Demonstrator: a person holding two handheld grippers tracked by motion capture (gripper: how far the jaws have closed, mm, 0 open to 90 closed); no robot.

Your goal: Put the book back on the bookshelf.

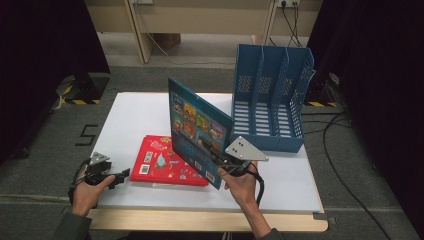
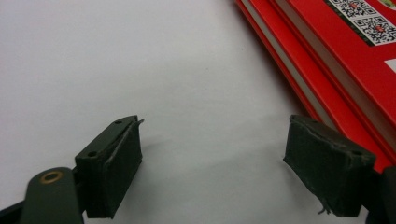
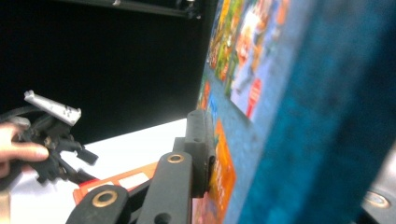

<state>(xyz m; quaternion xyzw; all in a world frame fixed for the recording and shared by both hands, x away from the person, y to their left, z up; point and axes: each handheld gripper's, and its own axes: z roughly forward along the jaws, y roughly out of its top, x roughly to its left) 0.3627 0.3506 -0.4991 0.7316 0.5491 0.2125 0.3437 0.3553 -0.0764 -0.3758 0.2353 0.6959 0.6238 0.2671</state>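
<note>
Right of centre, the right tool (image 1: 226, 166) clamps a tilted blue hardcover picture book (image 1: 197, 127), not yet filed in the blue slotted plastic rack (image 1: 270, 100); the left tool (image 1: 120, 177) rests wide open beside the flat red books (image 1: 165, 167) still left on the white worktop (image 1: 135, 115).

The held book (image 1: 197, 131) is teal-blue, its cover patterned with a grid of small bright panels in orange, yellow, green and red, while the book (image 1: 167, 167) lying flat is red, with white patches bearing black square codes and a few pale figures. The file rack (image 1: 270, 97) is plain blue with slotted, perforated walls — the table (image 1: 135, 117) white, edged in light wood. Both grippers are black — the right gripper (image 1: 235, 167) carries a grey plate, as does the left gripper (image 1: 117, 177).
</note>
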